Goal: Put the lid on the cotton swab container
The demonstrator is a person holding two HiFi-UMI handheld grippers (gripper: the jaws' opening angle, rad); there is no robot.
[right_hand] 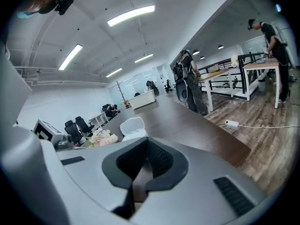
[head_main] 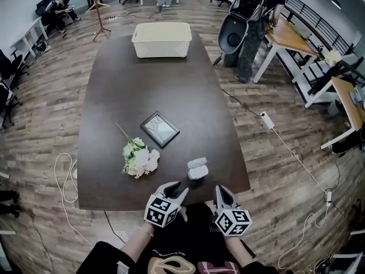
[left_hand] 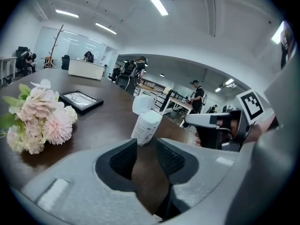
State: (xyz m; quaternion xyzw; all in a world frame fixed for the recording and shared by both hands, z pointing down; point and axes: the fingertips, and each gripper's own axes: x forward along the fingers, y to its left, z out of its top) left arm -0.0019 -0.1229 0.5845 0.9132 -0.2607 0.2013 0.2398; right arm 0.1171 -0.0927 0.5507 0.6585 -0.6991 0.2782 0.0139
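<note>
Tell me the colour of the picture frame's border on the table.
Black. The picture frame shows it best in the left gripper view.

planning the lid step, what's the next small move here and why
Probably ease the left gripper forward until the cotton swab container sits between its jaws. Those jaws stand apart and empty, the container is upright straight ahead of them, and the lid lies off it, just beyond. The right gripper is shut and empty.
</note>
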